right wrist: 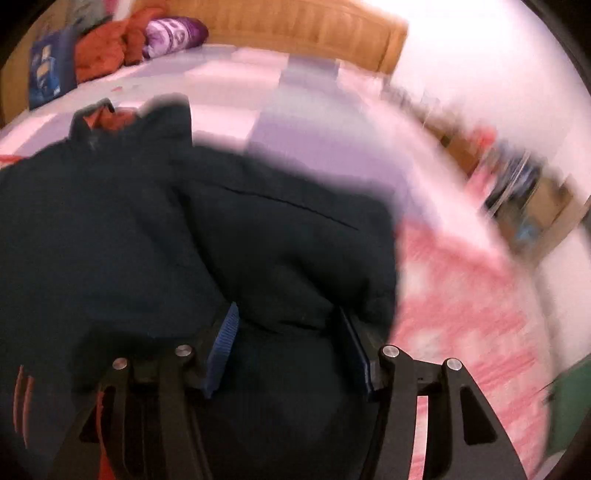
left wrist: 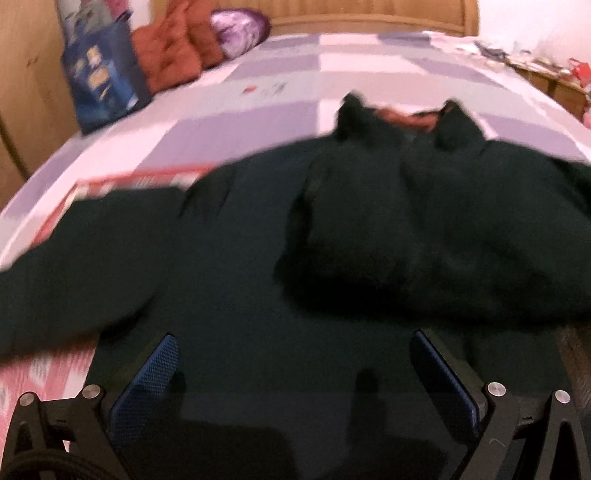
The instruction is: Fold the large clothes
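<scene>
A dark green jacket [left wrist: 258,240] lies spread on the bed, collar with orange lining [left wrist: 406,118] at the far end. One sleeve reaches out to the left; the right side is folded over the body [left wrist: 406,221]. My left gripper [left wrist: 293,336] hovers over the hem, jaws wide open with nothing between them. In the right wrist view the jacket [right wrist: 110,221] fills the left half. My right gripper [right wrist: 287,308] stands open at its right edge, with a bulge of the folded cloth lying between the blue pads [right wrist: 221,343]. Both views are blurred.
The bed has a lilac and white checked cover [left wrist: 258,92] and a pink patterned blanket [right wrist: 461,314] near the front. A blue bag [left wrist: 99,81], orange cushions [left wrist: 170,55] and a purple pillow [left wrist: 240,29] sit by the wooden headboard [left wrist: 369,14]. A cluttered shelf [right wrist: 517,192] runs along the right.
</scene>
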### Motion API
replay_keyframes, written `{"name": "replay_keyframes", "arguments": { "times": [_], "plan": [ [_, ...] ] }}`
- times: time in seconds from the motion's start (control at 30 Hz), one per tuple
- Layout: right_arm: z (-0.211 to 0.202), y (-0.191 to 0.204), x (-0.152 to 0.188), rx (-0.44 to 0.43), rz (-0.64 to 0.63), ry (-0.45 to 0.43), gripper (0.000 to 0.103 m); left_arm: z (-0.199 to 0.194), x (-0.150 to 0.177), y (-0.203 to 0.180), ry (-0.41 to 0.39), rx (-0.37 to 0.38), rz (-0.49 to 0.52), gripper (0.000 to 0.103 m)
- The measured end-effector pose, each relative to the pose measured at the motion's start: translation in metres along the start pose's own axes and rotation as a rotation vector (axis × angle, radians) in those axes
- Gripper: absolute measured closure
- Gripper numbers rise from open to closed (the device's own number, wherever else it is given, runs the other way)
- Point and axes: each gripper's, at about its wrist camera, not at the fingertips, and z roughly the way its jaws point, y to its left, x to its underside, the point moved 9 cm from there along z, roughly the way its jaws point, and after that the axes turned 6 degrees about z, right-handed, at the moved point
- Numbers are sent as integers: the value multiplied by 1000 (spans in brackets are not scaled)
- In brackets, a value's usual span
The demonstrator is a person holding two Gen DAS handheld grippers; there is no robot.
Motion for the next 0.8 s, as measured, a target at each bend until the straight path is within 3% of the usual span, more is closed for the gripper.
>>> {"name": "replay_keyframes", "arguments": {
  "times": [0.13,0.23,0.37,0.43,0.5,0.6,0.63,0.73,0.8],
  "plan": [
    [2,0,4,18,2,-67,44,8,-49,-45,-46,44,23,0],
    [5,3,3,41,-5,-97,44,20,-78,-100,-58,123,38,0],
    [11,-1,1,5,19,-105,44,62,-87,-132,25,89,44,0],
    [15,-2,4,-19,33,-107,44,89,-79,-109,76,24,4,0],
    [17,-5,5,-50,58,-105,44,95,-75,-83,52,26,-21,0],
    [20,-7,7,-83,77,-99,44,95,-70,-36,9,-112,31,0],
    [20,-7,7,-90,82,-98,44,99,-66,-22,27,-122,7,0],
    [21,-6,7,-89,81,-102,44,114,-47,7,61,10,-124,0],
    [22,-4,7,-84,76,-104,44,113,-46,-2,28,-60,-43,0]
  ]
}}
